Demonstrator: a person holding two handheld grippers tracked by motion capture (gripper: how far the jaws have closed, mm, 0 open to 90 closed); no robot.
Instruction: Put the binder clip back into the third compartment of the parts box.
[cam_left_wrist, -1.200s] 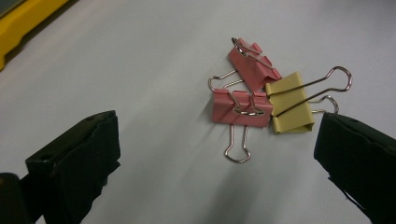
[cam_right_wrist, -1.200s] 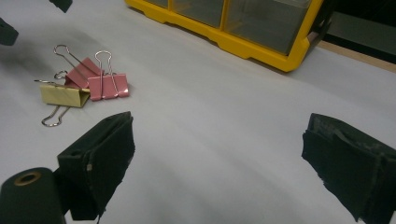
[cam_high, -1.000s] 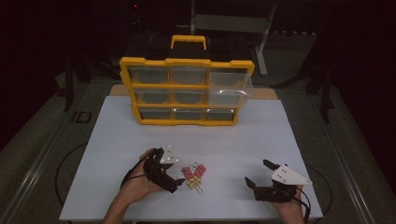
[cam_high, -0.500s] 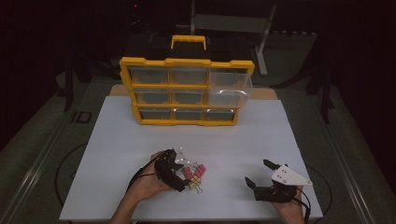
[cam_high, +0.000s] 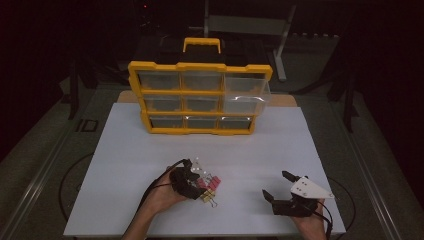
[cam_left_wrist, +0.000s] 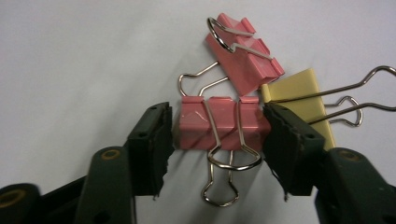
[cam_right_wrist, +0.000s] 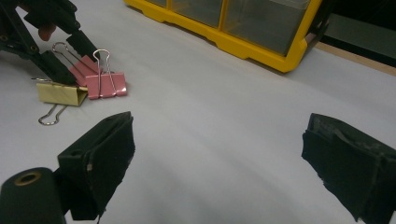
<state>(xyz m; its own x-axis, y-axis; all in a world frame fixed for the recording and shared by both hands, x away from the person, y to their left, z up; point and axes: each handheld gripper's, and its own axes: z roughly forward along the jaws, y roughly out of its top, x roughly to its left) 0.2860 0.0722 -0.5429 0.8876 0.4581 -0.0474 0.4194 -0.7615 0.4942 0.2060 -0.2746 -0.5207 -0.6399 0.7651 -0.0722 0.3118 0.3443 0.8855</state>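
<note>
While my left gripper (cam_left_wrist: 217, 135) brackets the near pink binder clip (cam_left_wrist: 222, 128), its jaws stand spread, one at each end of the clip body, close but, as far as I can tell, not yet squeezing. Beyond the jaw tips lies a second pink clip (cam_left_wrist: 243, 58), and just outside the right-hand jaw a yellow clip (cam_left_wrist: 299, 100) with its wire handles reaching away. My right gripper (cam_right_wrist: 219, 163) sits wide open with only bare white table (cam_right_wrist: 219, 93) between its jaws. Ahead of it stands the yellow drawer organizer (cam_high: 200, 97), one upper drawer (cam_high: 246, 95) pulled out. I judge nothing is stowed yet: all three clips lie on the table, and the first grasp remains to be closed.
</note>
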